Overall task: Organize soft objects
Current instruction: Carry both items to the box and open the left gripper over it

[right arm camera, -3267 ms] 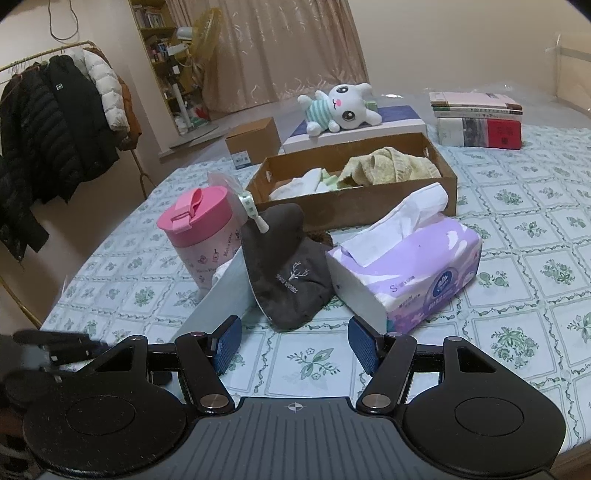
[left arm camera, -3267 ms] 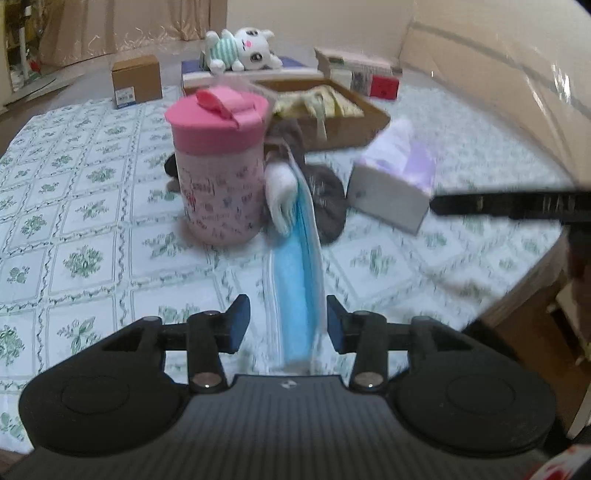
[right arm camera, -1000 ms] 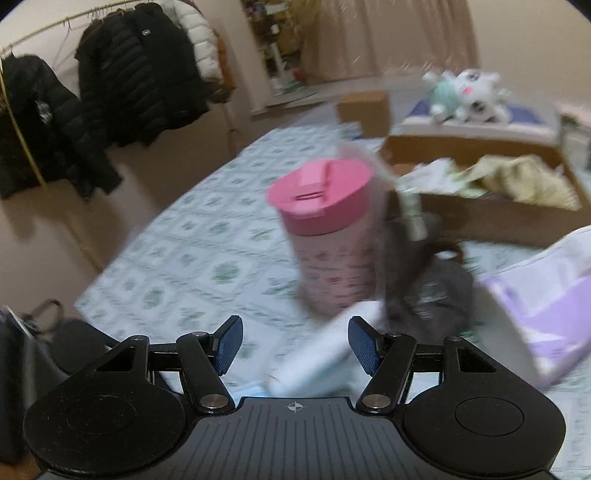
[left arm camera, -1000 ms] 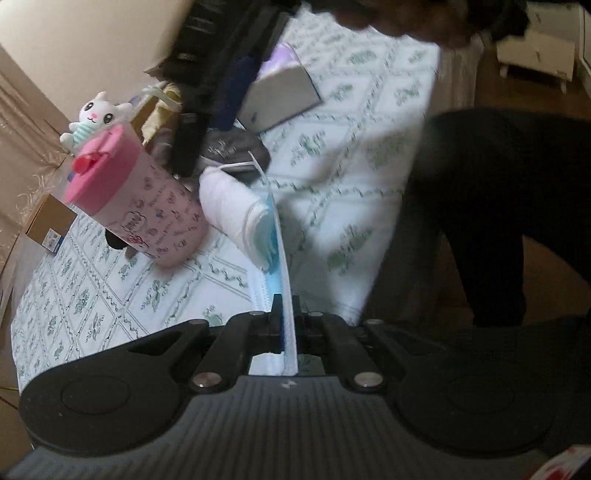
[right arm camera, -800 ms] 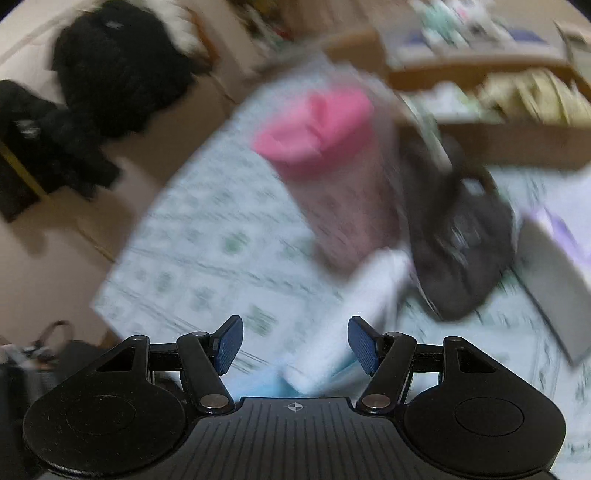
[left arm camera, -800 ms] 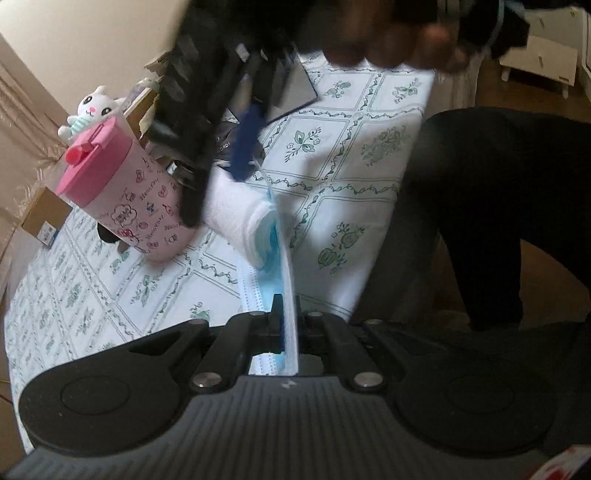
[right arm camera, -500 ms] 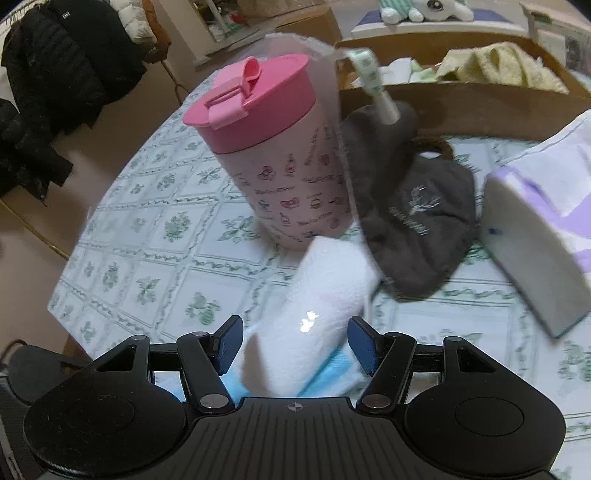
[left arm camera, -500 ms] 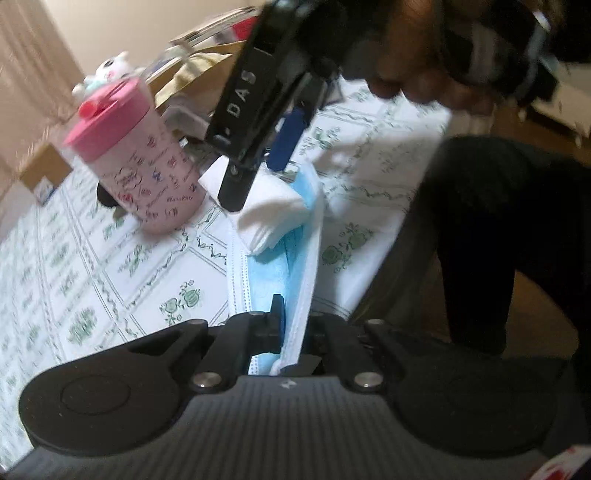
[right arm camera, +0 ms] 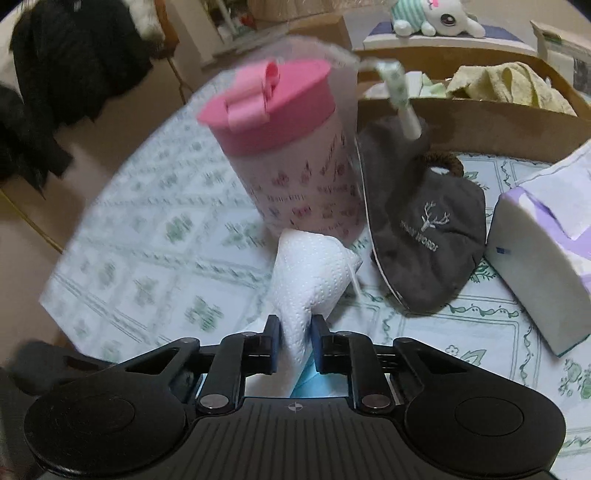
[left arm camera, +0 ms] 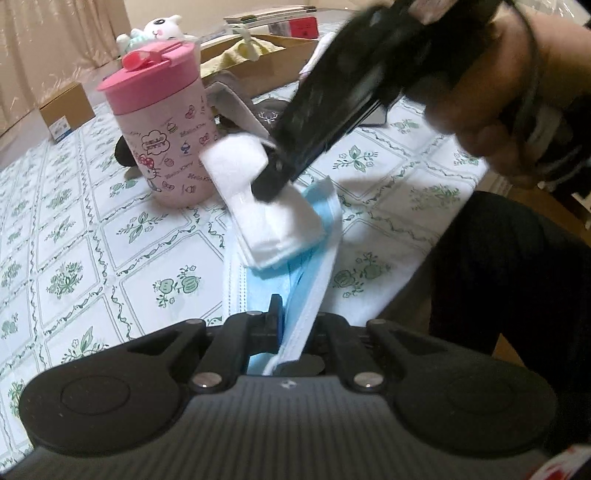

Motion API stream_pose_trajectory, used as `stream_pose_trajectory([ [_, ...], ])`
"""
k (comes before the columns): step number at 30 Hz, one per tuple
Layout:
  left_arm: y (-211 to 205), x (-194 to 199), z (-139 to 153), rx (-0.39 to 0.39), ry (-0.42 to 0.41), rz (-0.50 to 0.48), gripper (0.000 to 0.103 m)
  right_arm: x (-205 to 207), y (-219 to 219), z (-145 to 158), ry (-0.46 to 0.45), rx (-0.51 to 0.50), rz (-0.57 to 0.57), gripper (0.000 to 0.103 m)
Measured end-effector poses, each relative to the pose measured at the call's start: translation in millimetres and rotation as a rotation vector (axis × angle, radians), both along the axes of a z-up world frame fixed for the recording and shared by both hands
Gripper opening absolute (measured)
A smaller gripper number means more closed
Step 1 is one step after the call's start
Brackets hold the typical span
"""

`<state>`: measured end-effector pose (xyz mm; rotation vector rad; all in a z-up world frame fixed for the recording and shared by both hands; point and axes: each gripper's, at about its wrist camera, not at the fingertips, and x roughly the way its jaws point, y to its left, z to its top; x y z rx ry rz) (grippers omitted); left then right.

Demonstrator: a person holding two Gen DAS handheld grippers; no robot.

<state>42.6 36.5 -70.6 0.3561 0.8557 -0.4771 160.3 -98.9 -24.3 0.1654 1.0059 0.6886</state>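
Note:
My left gripper (left arm camera: 291, 319) is shut on the near edge of a blue face mask (left arm camera: 295, 273) that lies at the table's front edge. A white folded paper towel (left arm camera: 266, 218) rests on the mask. In the right wrist view my right gripper (right arm camera: 295, 332) has its jaws closing, and the pads pinch the paper towel (right arm camera: 310, 280) between them. The blue mask (right arm camera: 310, 384) shows just under the jaws. In the left wrist view the right gripper (left arm camera: 267, 188) comes down from the upper right, held by a person's hand (left arm camera: 498, 92).
A pink lidded cup (right arm camera: 284, 155) stands right behind the towel. A dark grey pouch (right arm camera: 424, 236) and a purple tissue pack (right arm camera: 543, 258) lie to its right. A cardboard box (right arm camera: 480, 122) holding yellow cloth sits behind, with a plush bunny (right arm camera: 436, 18) beyond. The table edge is at my near side.
My right gripper came down over the white paper towel and its jaws closed on it. My left gripper rolled while it kept hold of the blue mask.

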Motion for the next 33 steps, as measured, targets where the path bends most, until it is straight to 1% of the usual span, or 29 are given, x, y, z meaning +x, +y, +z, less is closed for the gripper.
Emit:
stream_pose_trajectory([
  [4, 2.1, 3.9, 1.0, -0.015, 0.003, 0.032, 0.002, 2.4, -24.7, 15.6, 0.112, 0.193, -0.031, 0.017],
  [6, 3.0, 5.3, 3.8, -0.029, 0.002, 0.049, 0.002, 1.0, -39.1, 22.4, 0.157, 0.271, -0.040, 0.017],
  [8, 4.6, 6.7, 6.0, -0.044, 0.000, 0.064, 0.002, -2.9, -55.2, 30.2, 0.169, 0.318, -0.052, 0.017],
  [10, 5.1, 7.1, 9.4, -0.056, -0.004, 0.081, 0.002, -8.3, -70.5, 40.3, 0.159, 0.338, -0.066, 0.017],
  [12, 5.9, 9.4, 11.5, -0.064, -0.007, 0.102, 0.001, -16.5, -86.1, 50.5, 0.127, 0.335, -0.078, 0.017],
  [14, 6.7, 11.2, 14.6, -0.075, -0.010, 0.133, 0.001, -24.3, -101.5, 56.8, 0.126, 0.345, -0.081, 0.017],
  [15, 7.0, 13.0, 16.1, -0.080, -0.012, 0.150, 0.001, -28.5, -107.4, 59.2, 0.119, 0.333, -0.078, 0.017],
  [18, 10.0, 18.8, 22.0, -0.093, -0.025, 0.205, 0.000, -41.2, -118.3, 64.5, 0.067, 0.235, -0.064, 0.017],
  [20, 12.7, 21.7, 27.2, -0.112, -0.032, 0.230, 0.000, -49.8, -126.5, 66.0, 0.024, 0.162, -0.078, 0.017],
  [23, 10.1, 20.4, 37.3, -0.128, -0.044, 0.220, 0.000, -56.6, -139.2, 62.8, -0.022, 0.116, -0.121, 0.017],
  [26, 4.0, 16.4, 46.8, -0.146, -0.048, 0.191, 0.000, -59.3, -144.9, 60.5, -0.054, 0.095, -0.154, 0.017],
  [29, -3.2, 12.8, 58.9, -0.187, -0.048, 0.154, 0.000, -58.3, -149.1, 61.2, -0.067, 0.107, -0.167, 0.017],
  [33, -10.9, 12.9, 78.1, -0.217, -0.076, 0.118, 0.000, -58.0, -155.3, 66.9, -0.085, 0.121, -0.176, 0.017],
])
